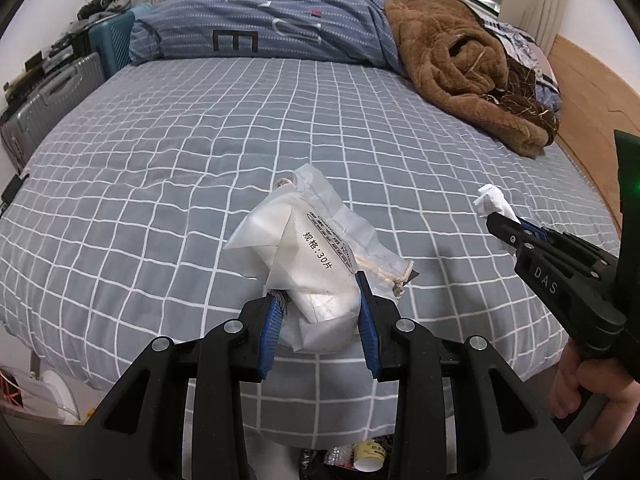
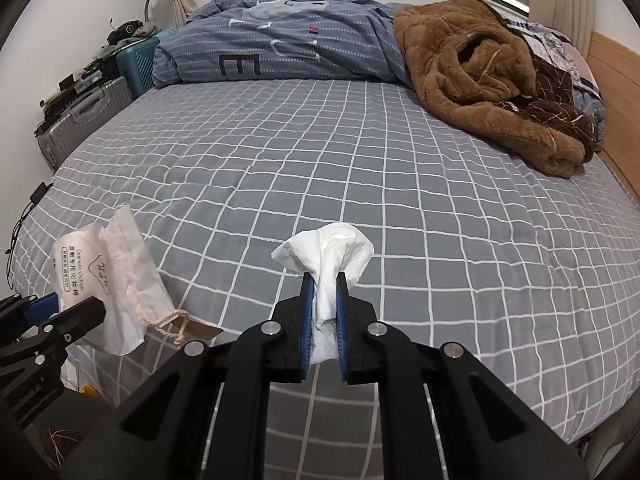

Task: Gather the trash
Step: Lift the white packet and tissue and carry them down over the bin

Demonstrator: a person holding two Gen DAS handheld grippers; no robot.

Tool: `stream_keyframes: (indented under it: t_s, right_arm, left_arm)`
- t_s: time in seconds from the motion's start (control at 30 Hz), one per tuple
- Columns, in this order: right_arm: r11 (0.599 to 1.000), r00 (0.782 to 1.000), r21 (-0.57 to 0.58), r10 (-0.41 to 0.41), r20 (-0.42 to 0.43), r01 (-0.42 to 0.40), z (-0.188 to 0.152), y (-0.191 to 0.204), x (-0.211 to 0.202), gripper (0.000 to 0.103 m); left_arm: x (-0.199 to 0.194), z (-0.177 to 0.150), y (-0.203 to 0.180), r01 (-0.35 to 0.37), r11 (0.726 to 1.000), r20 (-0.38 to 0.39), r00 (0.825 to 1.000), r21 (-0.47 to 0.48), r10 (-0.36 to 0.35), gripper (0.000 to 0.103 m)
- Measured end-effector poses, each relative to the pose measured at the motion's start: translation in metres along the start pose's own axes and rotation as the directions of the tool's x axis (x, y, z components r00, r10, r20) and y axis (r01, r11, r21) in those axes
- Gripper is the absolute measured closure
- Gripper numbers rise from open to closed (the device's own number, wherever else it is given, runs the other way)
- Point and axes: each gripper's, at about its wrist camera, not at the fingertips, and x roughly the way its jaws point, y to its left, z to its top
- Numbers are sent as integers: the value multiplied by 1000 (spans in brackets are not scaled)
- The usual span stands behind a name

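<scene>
Left wrist view. The left gripper (image 1: pixel 320 304) has its jaws closed on a translucent pouch (image 1: pixel 312 268) of cotton pads, gripped at its lower end so that the printed face and the crumpled drawstring top rise ahead of the fingers. The pouch is held clear of the bed (image 1: pixel 200 168); its cord (image 1: pixel 396 280) trails to the right. At the right edge the right gripper (image 1: pixel 502 226) enters from the side with a white tissue (image 1: pixel 490 200) pinched at its tip, well apart from the pouch. Below the bed's near edge, small wrappers lie on the floor (image 1: pixel 360 456) (whether in a bin or bag cannot be told).

Right wrist view. The right gripper (image 2: pixel 324 312) has narrow jaws clamped on the tissue (image 2: pixel 326 256); the wad is squeezed between the blue pads (image 2: pixel 306 320) and flares out above them, lifted off the bed (image 2: pixel 400 200). At lower left the left gripper (image 2: pixel 60 312) carries the pouch (image 2: pixel 92 276), whose pads show through the film as a pale stack.

Both pieces of trash appear already lifted, one per gripper, so the likely remaining step is carrying them to a receptacle, which neither view clearly shows. A blanket (image 2: pixel 480 76) and duvet (image 2: pixel 280 40) occupy the far bed.
</scene>
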Motion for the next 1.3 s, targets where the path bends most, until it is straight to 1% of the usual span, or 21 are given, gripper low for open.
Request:
stream_keyframes:
  t_s: [0.27,0.43,0.8,1.3]
  right_arm:
    - [1000,1000,15,0,14,0,-13,-4,-30,93]
    - [1000,1000,22,-5,18,4,-21,-6,-41,93]
    - [999,998,32,-25,53,24,-37,-10,-81,93]
    - [998,997,40,-44,68,41,-66,-11,-129,93]
  left_arm:
    - [-19,-9,-7,8,1000,8,1000,6,-8,69]
    - [-26,-16,-10,12,1000,6,1000,6,-12,69]
    - [-54,-27,-21,18,1000,20,1000,15,-18,69]
    - [-87,-51,-36,40,998,33,999,37,-41,69]
